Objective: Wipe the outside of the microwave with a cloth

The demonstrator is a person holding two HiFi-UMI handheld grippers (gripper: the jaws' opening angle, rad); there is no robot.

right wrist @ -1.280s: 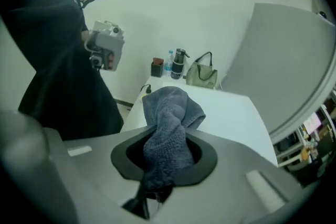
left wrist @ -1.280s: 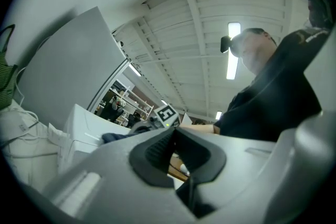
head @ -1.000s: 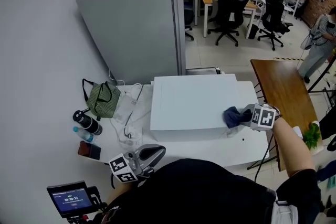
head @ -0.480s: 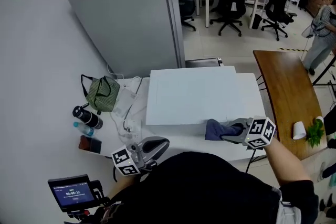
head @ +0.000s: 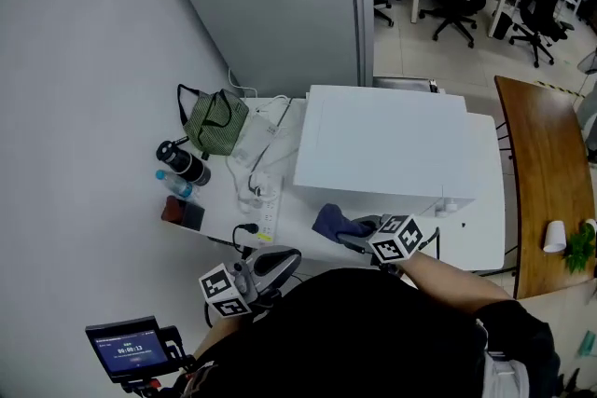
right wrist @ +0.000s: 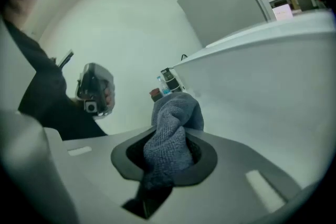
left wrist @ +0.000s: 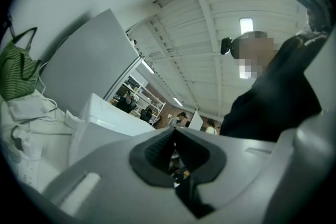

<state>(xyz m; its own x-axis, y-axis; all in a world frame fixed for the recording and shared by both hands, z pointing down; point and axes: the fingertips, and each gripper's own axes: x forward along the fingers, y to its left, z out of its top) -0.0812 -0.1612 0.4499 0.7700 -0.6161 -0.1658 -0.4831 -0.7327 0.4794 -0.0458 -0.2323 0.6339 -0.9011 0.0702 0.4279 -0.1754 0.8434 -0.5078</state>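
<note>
White table point(head: 487, 217), white microwave point(head: 378, 149), bunched blue cloth point(head: 332, 221) in right gripper point(head: 360, 236)

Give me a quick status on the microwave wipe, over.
Right gripper shut on blue cloth, low at microwave front-left corner. Left gripper shut, empty. Power strip, cables close by.

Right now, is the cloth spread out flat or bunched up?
Bunched up. The cloth is a crumpled wad pinched between the jaws of the right gripper, beside the microwave, not laid flat.
</note>
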